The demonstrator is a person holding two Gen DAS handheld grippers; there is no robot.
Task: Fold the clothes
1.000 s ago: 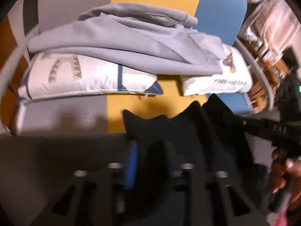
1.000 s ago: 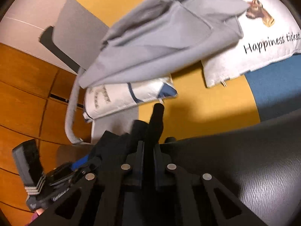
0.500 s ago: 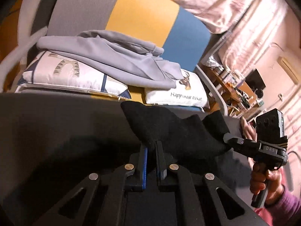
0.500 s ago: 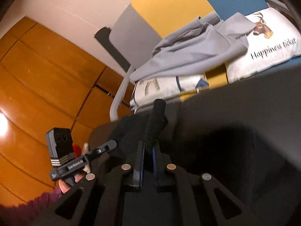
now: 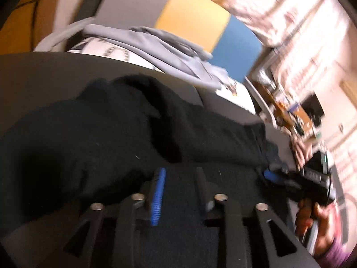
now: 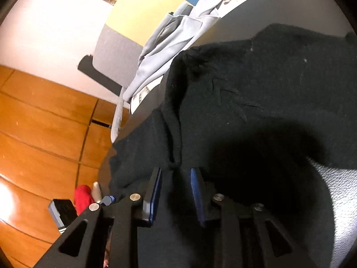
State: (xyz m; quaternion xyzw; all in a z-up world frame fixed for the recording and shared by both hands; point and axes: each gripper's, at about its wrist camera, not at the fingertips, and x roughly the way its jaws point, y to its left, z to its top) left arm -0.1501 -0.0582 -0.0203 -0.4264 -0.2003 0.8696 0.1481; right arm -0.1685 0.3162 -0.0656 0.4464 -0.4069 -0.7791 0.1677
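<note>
The black soft knit garment is lying slack on the dark bench, gripping best at its edge. Both the left hand-held gripper and the right hand-held gripper are opening, releasing it.

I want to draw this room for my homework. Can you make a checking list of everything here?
Surface: dark grey table, bare at its far edge.
Job's things: black garment lying spread on the table; grey garment heaped on cushions behind.
Clutter: nothing seen on the table besides the black garment.
Grippers: left gripper and right gripper both opening their jaws, blue pads apart over the black cloth, no longer pinching it.
Cables: nothing seen.
Surroundings: grey, yellow and blue sofa back, wooden wall panels, blurred cluttered shelves.
</note>
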